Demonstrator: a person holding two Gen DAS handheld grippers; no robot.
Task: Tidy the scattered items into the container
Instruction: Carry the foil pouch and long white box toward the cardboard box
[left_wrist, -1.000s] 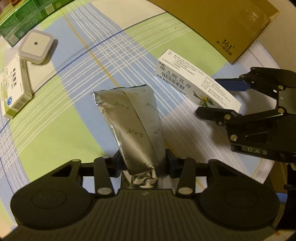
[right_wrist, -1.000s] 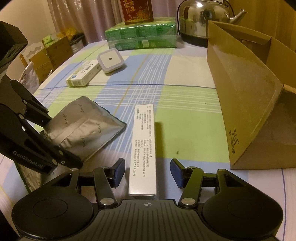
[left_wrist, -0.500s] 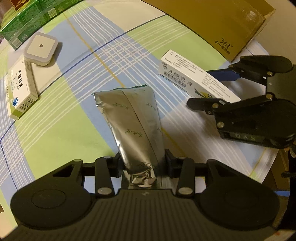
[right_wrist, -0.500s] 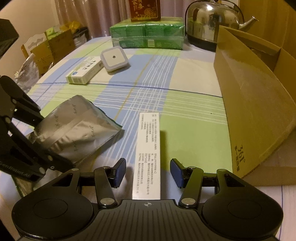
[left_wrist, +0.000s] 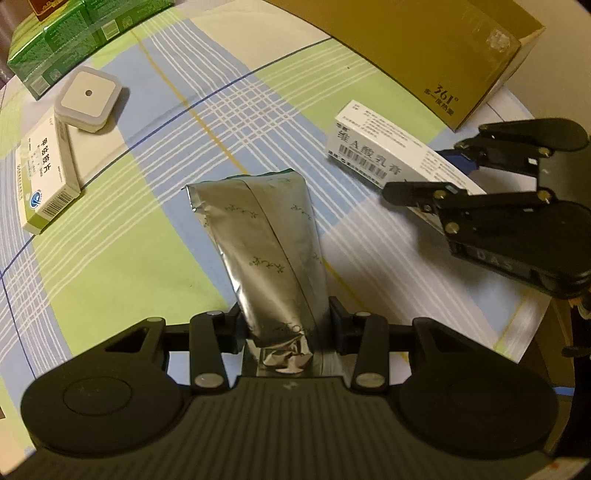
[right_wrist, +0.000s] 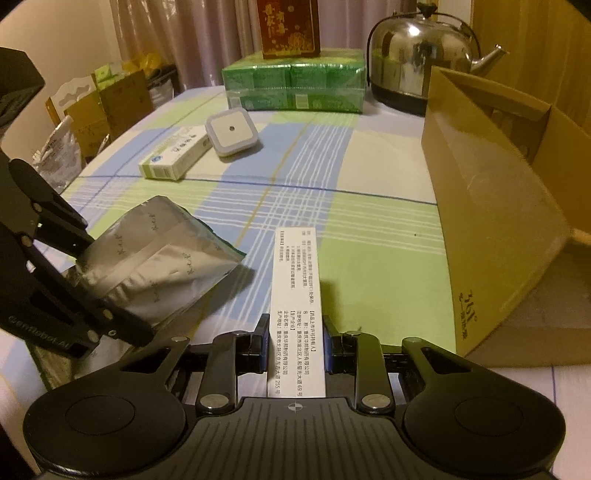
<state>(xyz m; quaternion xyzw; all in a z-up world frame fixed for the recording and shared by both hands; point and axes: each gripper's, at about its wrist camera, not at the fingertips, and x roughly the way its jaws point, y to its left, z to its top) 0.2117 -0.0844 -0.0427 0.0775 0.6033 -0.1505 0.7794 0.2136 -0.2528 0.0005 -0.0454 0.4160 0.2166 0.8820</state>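
My left gripper (left_wrist: 282, 325) is shut on a silver foil pouch (left_wrist: 266, 247) and holds it above the checked tablecloth; the pouch also shows in the right wrist view (right_wrist: 151, 266). My right gripper (right_wrist: 295, 343) is shut on a long white medicine box (right_wrist: 297, 295), which also shows in the left wrist view (left_wrist: 384, 151). The open brown cardboard box (right_wrist: 491, 229) stands to the right. A green-and-white medicine box (right_wrist: 173, 153) and a white square night light (right_wrist: 231, 133) lie farther back on the left.
A stack of green packs (right_wrist: 295, 83) with a red box (right_wrist: 290, 27) on top stands at the back. A steel kettle (right_wrist: 417, 66) stands behind the cardboard box. Bags and boxes (right_wrist: 96, 107) sit off the table's left edge.
My right gripper has closed on the long white box, with its jaws now touching the sides. Both grippers have moved a little forward. The left still holds the foil pouch.
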